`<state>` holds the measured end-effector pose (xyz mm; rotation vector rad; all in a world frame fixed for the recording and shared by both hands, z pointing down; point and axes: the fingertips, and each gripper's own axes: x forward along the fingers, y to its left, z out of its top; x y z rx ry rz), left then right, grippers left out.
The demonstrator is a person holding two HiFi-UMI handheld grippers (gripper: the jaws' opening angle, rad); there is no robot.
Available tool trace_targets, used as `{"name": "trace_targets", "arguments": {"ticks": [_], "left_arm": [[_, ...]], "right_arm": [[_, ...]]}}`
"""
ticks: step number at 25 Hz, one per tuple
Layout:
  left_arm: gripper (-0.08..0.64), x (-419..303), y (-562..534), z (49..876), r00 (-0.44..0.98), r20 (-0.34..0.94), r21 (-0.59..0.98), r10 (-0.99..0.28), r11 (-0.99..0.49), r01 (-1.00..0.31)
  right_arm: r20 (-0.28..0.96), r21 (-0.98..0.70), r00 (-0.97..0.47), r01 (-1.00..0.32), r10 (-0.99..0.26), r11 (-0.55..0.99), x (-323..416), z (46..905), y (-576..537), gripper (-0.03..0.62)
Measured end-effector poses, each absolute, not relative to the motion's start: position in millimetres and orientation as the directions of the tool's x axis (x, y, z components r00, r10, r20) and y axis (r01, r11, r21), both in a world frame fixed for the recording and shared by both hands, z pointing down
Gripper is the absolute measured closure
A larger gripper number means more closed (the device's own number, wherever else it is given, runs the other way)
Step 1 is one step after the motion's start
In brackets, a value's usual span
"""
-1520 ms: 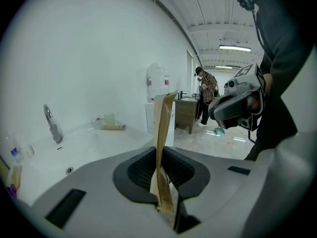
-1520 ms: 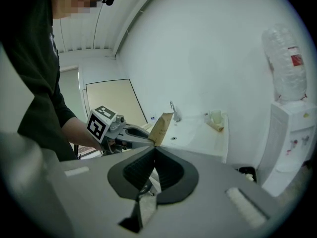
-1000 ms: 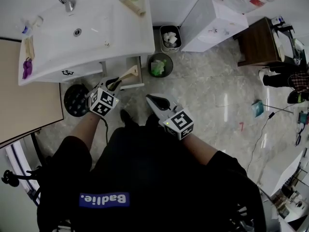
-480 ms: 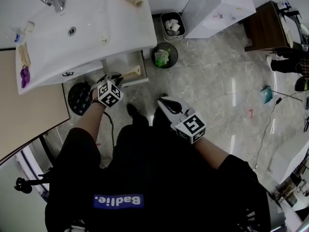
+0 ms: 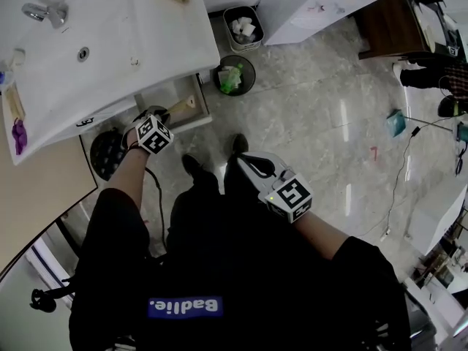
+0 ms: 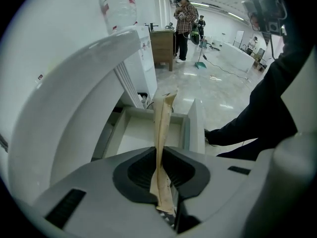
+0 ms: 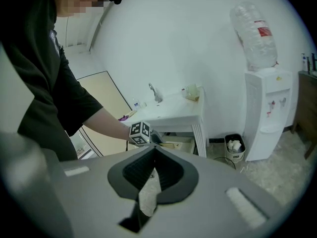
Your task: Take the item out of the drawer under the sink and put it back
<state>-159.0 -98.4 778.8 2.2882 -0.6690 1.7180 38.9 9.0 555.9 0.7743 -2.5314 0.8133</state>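
Our left claw (image 6: 159,155) is pinched on the lower end of the tan item (image 6: 163,118), which juts past the tips over the open drawer (image 6: 133,135) just ahead of the claw. We judge the long free end could snag the drawer's far wall or the sink (image 6: 74,83) beside the claw, then bend or twist out of so slim a grip. Our right claw (image 7: 154,150), tips together and empty, hangs well apart and cannot steady it.

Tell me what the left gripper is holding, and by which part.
The left gripper pinches a tan paper packet by its near end; the rest juts toward the open drawer.
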Motion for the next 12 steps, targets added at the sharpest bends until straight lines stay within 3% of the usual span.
{"name": "trace_targets", "arguments": {"ticks": [12], "left_arm": [[0.512,-158,-111,847,0.193,0.968,-0.062,-0.162,-0.897,-0.438]], "right_arm": [[0.567,-0.43,-0.733,-0.653,-0.376,0.624,63,589,24,0.591]]}}
